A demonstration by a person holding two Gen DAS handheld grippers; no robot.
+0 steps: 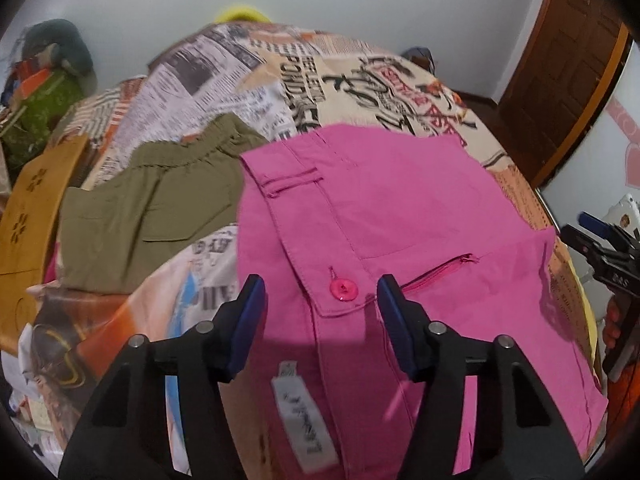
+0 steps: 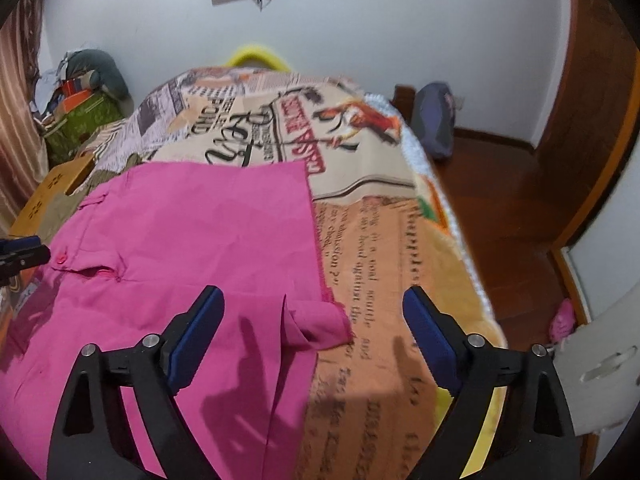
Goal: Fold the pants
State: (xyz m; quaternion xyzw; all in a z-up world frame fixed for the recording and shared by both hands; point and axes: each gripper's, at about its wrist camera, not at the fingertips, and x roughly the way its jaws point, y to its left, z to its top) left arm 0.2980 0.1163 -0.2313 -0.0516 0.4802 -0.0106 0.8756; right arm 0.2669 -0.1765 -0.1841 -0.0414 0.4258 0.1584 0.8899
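Evidently both tools were free: the left hand-held gripper (image 1: 322, 300) gaped wide above the button flap of the pink pants (image 1: 400, 216), which lay spread on the printed bedspread (image 2: 392, 264), and the right hand-held gripper (image 2: 314, 316) stood equally wide over a curled-up corner (image 2: 320, 322) at the cloth's edge. A good fold probably meant flattening that corner first, then pinching matching edges so the layers travelled together.

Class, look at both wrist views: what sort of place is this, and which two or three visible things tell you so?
Most likely a bedroom at home. The pink pants lie on a bed covered by a newspaper-print blanket, a wooden door stands by the wall, and a folded olive garment waits beside the pants.
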